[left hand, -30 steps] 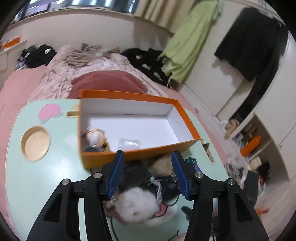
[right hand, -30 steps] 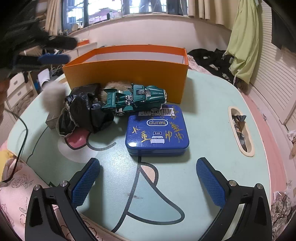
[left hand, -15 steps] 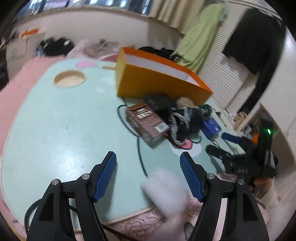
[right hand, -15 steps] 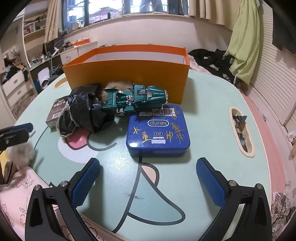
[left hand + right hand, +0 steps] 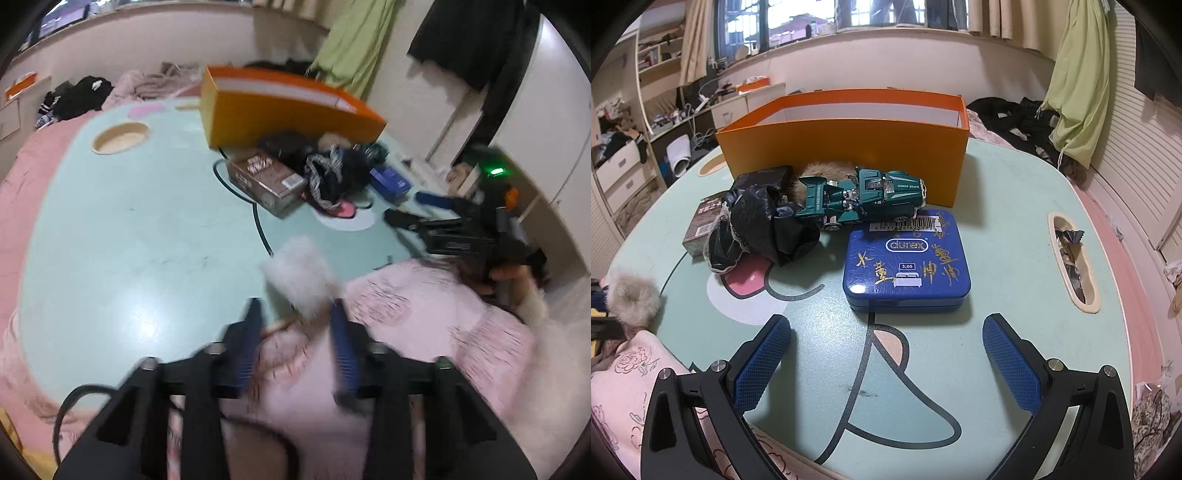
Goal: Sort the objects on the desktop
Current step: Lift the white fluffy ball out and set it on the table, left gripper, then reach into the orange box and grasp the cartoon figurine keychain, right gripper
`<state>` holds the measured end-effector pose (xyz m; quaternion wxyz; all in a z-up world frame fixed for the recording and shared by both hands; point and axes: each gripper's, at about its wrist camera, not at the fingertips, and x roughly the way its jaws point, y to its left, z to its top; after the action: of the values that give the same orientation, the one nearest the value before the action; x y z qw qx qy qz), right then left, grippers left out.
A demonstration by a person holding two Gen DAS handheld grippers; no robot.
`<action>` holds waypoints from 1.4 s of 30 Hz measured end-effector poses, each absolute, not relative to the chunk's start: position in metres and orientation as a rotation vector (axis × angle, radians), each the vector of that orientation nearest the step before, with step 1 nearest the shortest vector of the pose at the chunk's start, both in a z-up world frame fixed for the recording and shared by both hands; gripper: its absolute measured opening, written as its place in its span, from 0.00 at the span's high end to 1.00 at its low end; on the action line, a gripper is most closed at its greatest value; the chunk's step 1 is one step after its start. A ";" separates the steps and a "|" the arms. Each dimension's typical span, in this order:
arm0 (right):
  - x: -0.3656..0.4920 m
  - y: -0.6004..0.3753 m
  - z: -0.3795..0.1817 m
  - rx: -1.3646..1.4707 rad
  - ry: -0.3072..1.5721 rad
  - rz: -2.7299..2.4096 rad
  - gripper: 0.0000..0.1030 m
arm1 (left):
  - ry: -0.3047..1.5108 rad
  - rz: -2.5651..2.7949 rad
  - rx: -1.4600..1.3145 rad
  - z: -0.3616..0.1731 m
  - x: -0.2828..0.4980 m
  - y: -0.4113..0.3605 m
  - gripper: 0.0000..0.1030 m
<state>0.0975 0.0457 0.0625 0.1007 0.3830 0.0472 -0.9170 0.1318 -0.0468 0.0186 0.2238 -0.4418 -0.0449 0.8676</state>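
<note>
Because the left hand-held gripper (image 5: 295, 325) is blurred in its own view, its grip is uncertain: the white fluffy pom-pom (image 5: 301, 277) sits at or between its blue fingers, near the counter's (image 5: 129, 221) near edge above the pink quilt (image 5: 424, 332), but whether it is pinched I cannot tell.

Risk, item one: loose fur gives little to bite on; a shallow hold on fluff alone could let the pom-pom slip onto the quilt.

Right hand-held gripper (image 5: 886, 354): spread wide, holding nothing, hovering over the near edge just short of the blue tin (image 5: 907, 264).

Risk, item two: the tin's far edge touches or nearly touches the green toy car (image 5: 862, 199); a careless closing on the tin may nudge the car and set it rolling.

Risk, item three: the black crumpled fabric (image 5: 761, 229) lies against the car and overlaps the brown carton (image 5: 705, 221); lifting one may drag the others.

Destination, judged: orange box (image 5: 846, 144), open-topped, towards the counter's far edge, directly behind the cluster. Its tall front wall could catch anything carried in too low.

Also present: tan fur piece (image 5: 827, 171) wedged between car and box; slot (image 5: 1071, 254) near the right edge holding scraps.
</note>
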 end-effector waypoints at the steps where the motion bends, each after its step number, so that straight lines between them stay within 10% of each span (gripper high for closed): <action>1: 0.098 0.045 0.062 1.131 0.141 -2.711 0.00 | -0.119 2.389 -1.213 0.020 0.124 -0.042 0.78; 10: 0.098 0.046 0.070 1.116 0.088 -2.664 0.09 | -0.036 2.376 -1.134 0.026 0.089 0.007 0.76; 15: 0.084 0.041 0.141 0.907 -0.061 -2.558 0.10 | -0.191 2.533 -1.033 0.026 0.117 -0.024 0.21; 20: -0.001 -0.009 0.175 1.107 -0.082 -2.355 0.15 | -0.308 2.576 -1.050 0.017 0.118 -0.038 0.20; 26: -0.098 -0.070 0.144 1.440 -0.110 -2.167 0.42 | -0.015 2.661 -1.124 0.015 0.116 -0.009 0.18; 33: -0.139 -0.109 0.108 1.605 -0.029 -2.108 0.48 | 0.124 2.693 -1.149 0.011 0.116 0.005 0.18; 36: -0.136 -0.115 0.108 1.595 0.072 -2.157 0.68 | 0.108 2.691 -1.150 0.011 0.117 0.002 0.18; 42: -0.125 -0.085 0.131 1.459 -0.051 -2.205 0.68 | 0.106 2.692 -1.144 0.013 0.118 0.004 0.18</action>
<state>-0.1248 -0.0851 0.1314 0.2459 0.5348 -0.0187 -0.8082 0.1178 0.0042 0.0129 0.1069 -0.3886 0.0359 0.9145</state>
